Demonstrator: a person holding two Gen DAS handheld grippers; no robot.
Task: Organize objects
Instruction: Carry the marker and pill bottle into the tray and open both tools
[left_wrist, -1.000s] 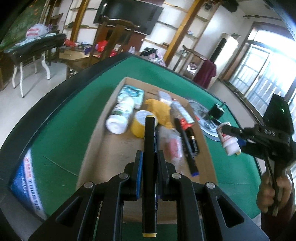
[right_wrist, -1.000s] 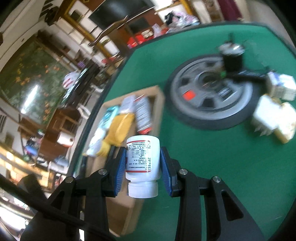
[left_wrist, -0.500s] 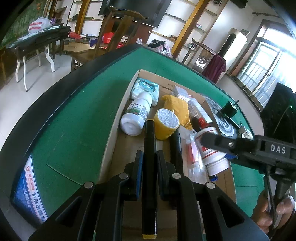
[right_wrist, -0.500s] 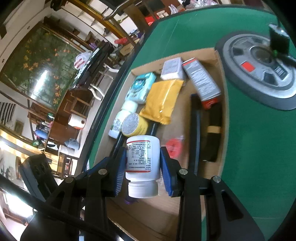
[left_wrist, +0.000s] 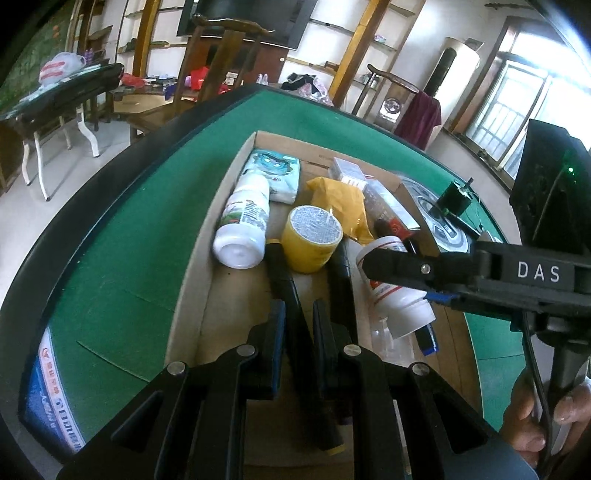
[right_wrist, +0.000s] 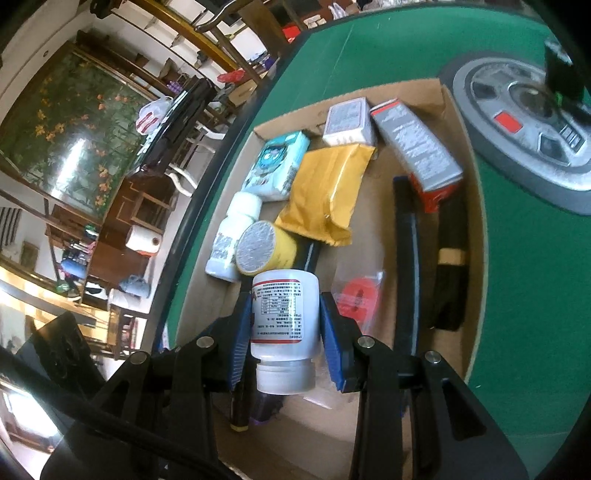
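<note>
A cardboard tray (left_wrist: 188, 284) (right_wrist: 476, 236) lies on the green table and holds several items. My left gripper (left_wrist: 298, 314) has its fingers slightly parted around a black marker (left_wrist: 291, 302) that lies in the tray, tilted between the pads. My right gripper (right_wrist: 284, 325) is shut on a white pill bottle (right_wrist: 284, 310) with a red-edged label, held low over the tray. That bottle also shows in the left wrist view (left_wrist: 395, 295), just right of a second black marker (left_wrist: 341, 280).
In the tray lie a white bottle (left_wrist: 243, 229), a yellow tape roll (left_wrist: 312, 240), a yellow pouch (right_wrist: 328, 192), a tissue pack (right_wrist: 277, 166), boxes (right_wrist: 417, 147), a red item in a bag (right_wrist: 358, 295) and a black bar (right_wrist: 406, 266). A grey disc (right_wrist: 524, 110) sits right of the tray.
My left fingers have opened and the marker now rests tilted in the tray. My right gripper has carried the white bottle further down over the tray.
</note>
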